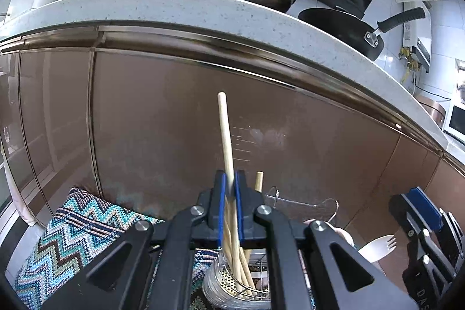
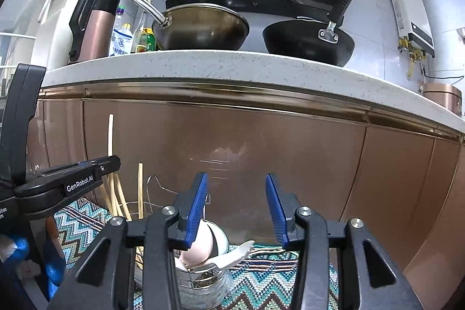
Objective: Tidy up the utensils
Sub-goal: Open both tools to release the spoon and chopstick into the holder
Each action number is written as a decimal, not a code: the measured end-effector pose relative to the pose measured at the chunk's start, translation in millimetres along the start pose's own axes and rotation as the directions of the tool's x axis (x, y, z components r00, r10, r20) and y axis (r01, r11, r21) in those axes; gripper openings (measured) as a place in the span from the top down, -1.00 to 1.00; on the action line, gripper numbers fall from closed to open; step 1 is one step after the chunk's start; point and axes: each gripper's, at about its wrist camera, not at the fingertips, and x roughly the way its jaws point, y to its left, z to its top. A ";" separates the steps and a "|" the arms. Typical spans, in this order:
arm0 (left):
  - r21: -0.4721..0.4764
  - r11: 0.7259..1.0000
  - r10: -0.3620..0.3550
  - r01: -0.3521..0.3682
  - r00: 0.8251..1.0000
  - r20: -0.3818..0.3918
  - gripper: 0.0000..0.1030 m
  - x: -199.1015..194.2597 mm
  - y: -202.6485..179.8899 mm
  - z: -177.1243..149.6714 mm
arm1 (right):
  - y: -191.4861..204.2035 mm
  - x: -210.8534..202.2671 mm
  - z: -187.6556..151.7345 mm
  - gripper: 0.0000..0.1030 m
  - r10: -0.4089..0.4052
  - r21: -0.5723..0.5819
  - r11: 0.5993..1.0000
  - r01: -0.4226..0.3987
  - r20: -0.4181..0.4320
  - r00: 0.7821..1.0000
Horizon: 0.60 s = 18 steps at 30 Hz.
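My left tool (image 1: 229,188) grips a chopstick (image 1: 225,132) standing in the metal holder (image 1: 229,283). My right tool (image 2: 237,205) gapes empty above the spoon (image 2: 197,249). Next, I judge, let the chopstick settle.

Both tools are built alike: black plastic linkage arms with triangular cut-outs, joined by round silver screw heads, ending in flat blue pads with fine ribbing on their inner faces. On the left gripper (image 1: 229,193) four silver screws show along the arms, two near the pads and two nearer the camera. The right gripper (image 2: 237,208) shows the same four screws and thicker blue pads with black backing. Seen from the right wrist, the left tool's side carries white lettering, "GenRobot.AI", on a black bar, beneath a tall black housing. Something blue shows below it; what it is I cannot tell.
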 end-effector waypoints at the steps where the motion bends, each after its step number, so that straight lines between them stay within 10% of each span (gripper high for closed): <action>1: -0.001 1.000 -0.005 0.005 1.000 -0.005 0.87 -0.1 0.4 0.3 | -0.9 -0.7 0.1 0.17 0.001 0.003 1.000 -0.001 -0.001 1.000; 18: 0.010 1.000 -0.014 0.014 1.000 -0.013 0.40 -4.3 1.3 6.7 | -5.4 -4.4 -3.2 0.12 0.014 0.011 1.000 -0.014 -0.010 1.000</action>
